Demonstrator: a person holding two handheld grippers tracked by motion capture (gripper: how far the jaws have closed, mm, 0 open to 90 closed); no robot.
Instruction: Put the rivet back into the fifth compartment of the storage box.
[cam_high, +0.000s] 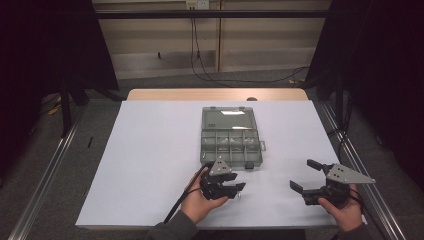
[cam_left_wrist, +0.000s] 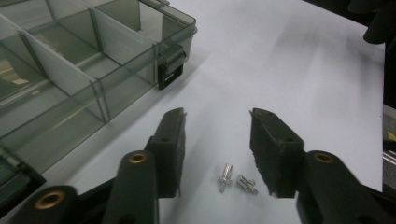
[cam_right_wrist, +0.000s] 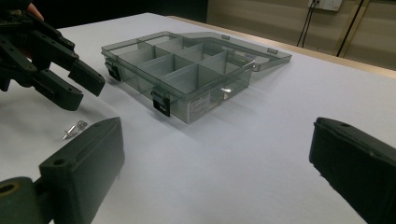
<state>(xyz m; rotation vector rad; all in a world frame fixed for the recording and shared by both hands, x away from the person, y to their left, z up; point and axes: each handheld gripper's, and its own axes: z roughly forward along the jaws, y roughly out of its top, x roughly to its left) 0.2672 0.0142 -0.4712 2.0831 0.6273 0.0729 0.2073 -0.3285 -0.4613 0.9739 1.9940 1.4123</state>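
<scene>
Two small silvery metal pins (cam_left_wrist: 237, 179) are seen lying on the white desk (cam_high: 150, 150), just in front of the near edge of the open, smoke-grey clear plastic compartment box (cam_high: 231, 142). The left gripper (cam_left_wrist: 217, 135) is held low over them, its jaws parted moderately and empty, with the pins on the desk between the two pads. The step in hand is judged to be the pick-up of a pin, presumably for sorting into a compartment. For the next move, the jaws would need to be lowered to the surface, centred on a single pin and closed across its short width; since the two pins touch or nearly touch, one may be nudged or both caught together.

In the left gripper view, one pin is laid with its long axis pointing roughly away from the camera, while the other is angled across, toward the right pad. Which end is the head cannot be told for certain.

The right gripper (cam_high: 311, 176) is held well apart to the right, jaws wide and empty.
</scene>
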